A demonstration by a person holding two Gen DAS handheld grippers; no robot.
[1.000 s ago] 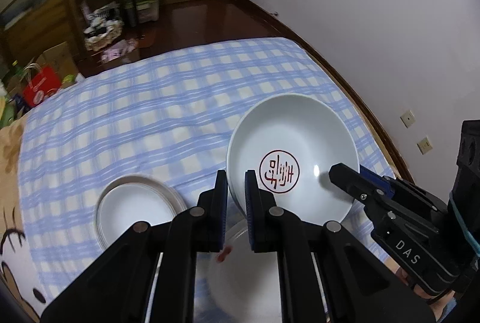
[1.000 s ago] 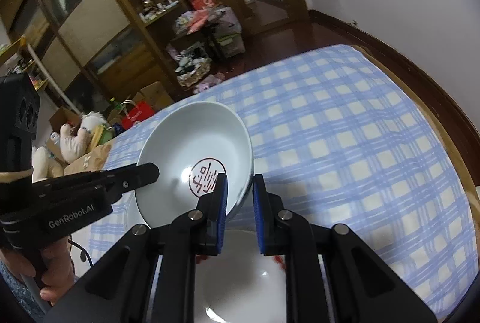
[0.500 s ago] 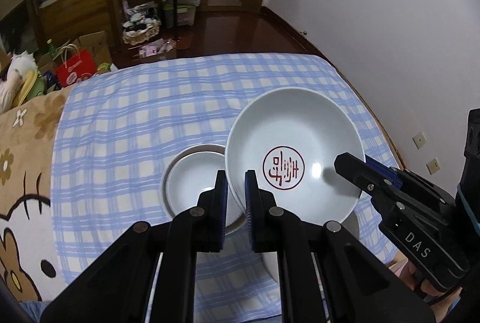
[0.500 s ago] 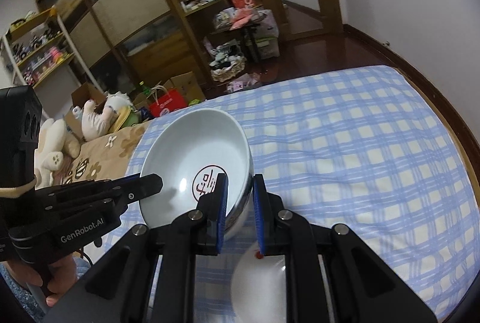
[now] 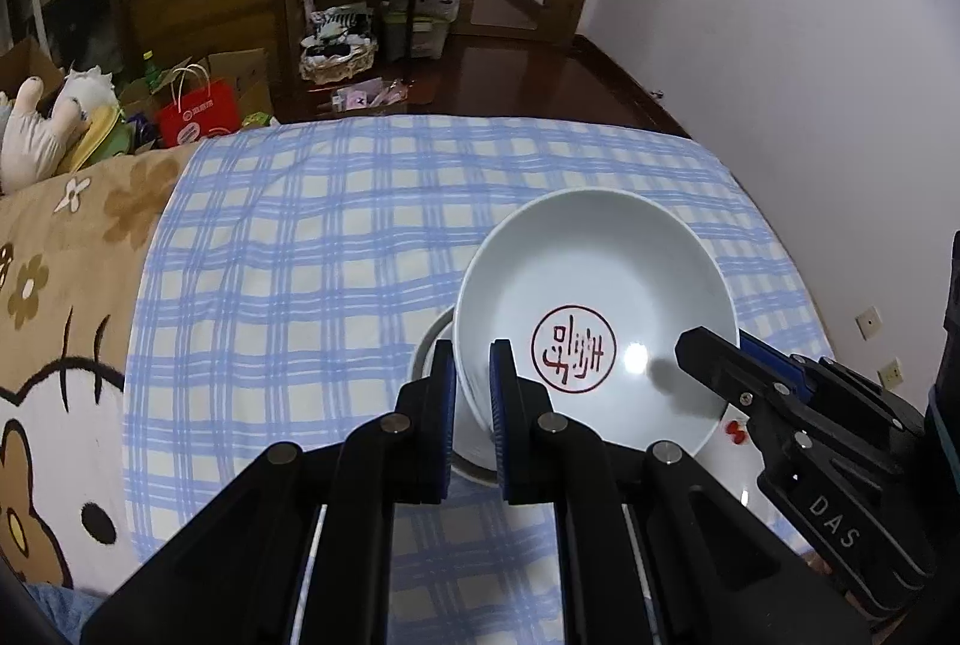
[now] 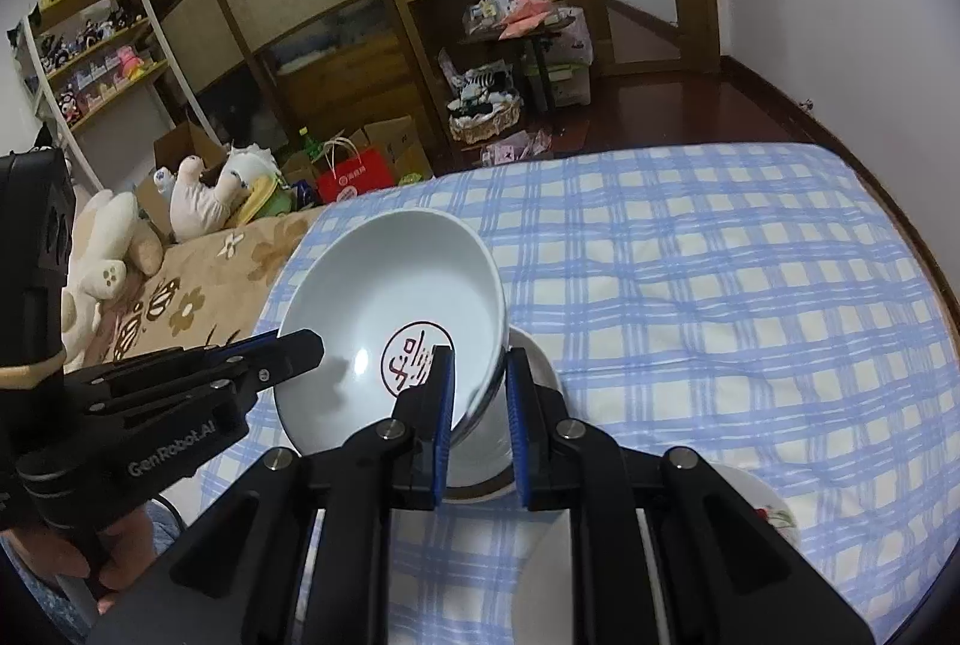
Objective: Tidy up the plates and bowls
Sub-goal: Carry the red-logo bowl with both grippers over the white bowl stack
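A white bowl (image 5: pixel 594 309) with a red seal mark is held in the air between both grippers; it also shows in the right wrist view (image 6: pixel 390 327). My left gripper (image 5: pixel 471 393) is shut on its left rim. My right gripper (image 6: pixel 478 399) is shut on its right rim. Right under it, a smaller white dish (image 5: pixel 465 444) sits on the blue checked cloth (image 5: pixel 312 249), mostly hidden by the bowl; in the right wrist view the dish (image 6: pixel 528 369) peeks out beside the bowl. A white plate with red flowers (image 6: pixel 762 501) lies at the near right.
The cloth covers a bed with a brown cartoon blanket (image 5: pixel 54 297) at its left. White walls (image 5: pixel 780 15) stand to the right. Shelves (image 6: pixel 252 15), a red paper bag (image 6: pixel 354 177) and plush toys (image 6: pixel 198 201) are beyond the bed.
Both grippers carried the bowl leftwards from over the flowered plate until it hangs over the smaller dish. The grip on the bowl is unchanged.
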